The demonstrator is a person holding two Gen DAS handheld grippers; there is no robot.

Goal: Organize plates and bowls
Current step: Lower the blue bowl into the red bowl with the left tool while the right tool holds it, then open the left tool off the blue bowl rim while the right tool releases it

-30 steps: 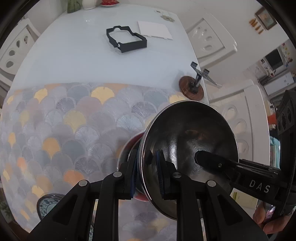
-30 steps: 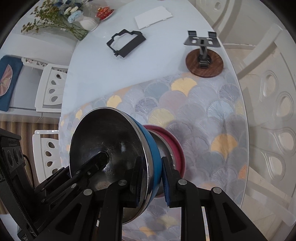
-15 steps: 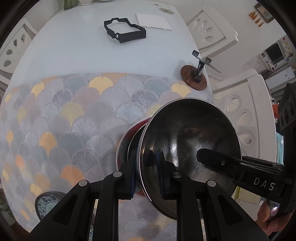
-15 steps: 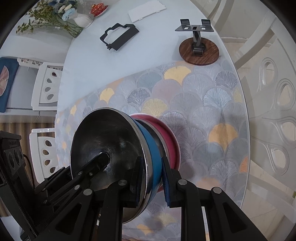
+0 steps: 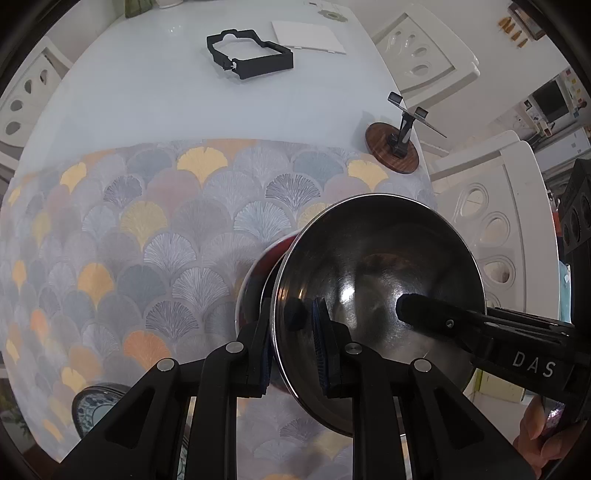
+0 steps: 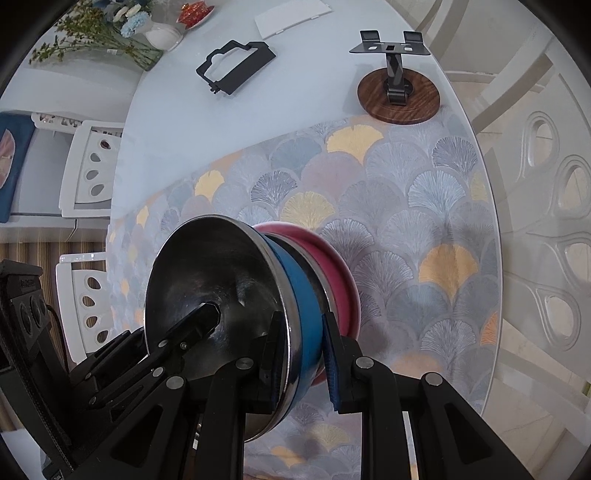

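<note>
A blue bowl (image 6: 295, 280) with a shiny steel inside (image 5: 388, 258) is gripped on opposite sides of its rim. My left gripper (image 5: 293, 343) is shut on the rim's left side, one pad inside and one outside. My right gripper (image 6: 301, 347) is shut on the opposite side, and one of its fingers (image 5: 424, 317) shows inside the bowl in the left wrist view. Directly under the blue bowl, a red bowl (image 6: 340, 266) with a steel lining sits on the fan-patterned mat (image 5: 166, 240). I cannot tell whether the two bowls touch.
A blue patterned plate (image 5: 96, 406) lies at the mat's near left corner. On the white table beyond stand a phone stand on a wooden disc (image 6: 399, 92), a black frame (image 5: 251, 55), a white card (image 5: 306, 35) and a flower vase (image 6: 159, 33). White chairs (image 5: 491, 229) ring the table.
Both grips are unchanged. The far table items have slid slightly upward in both views, and a little more of the red bowl shows beside the blue one.
</note>
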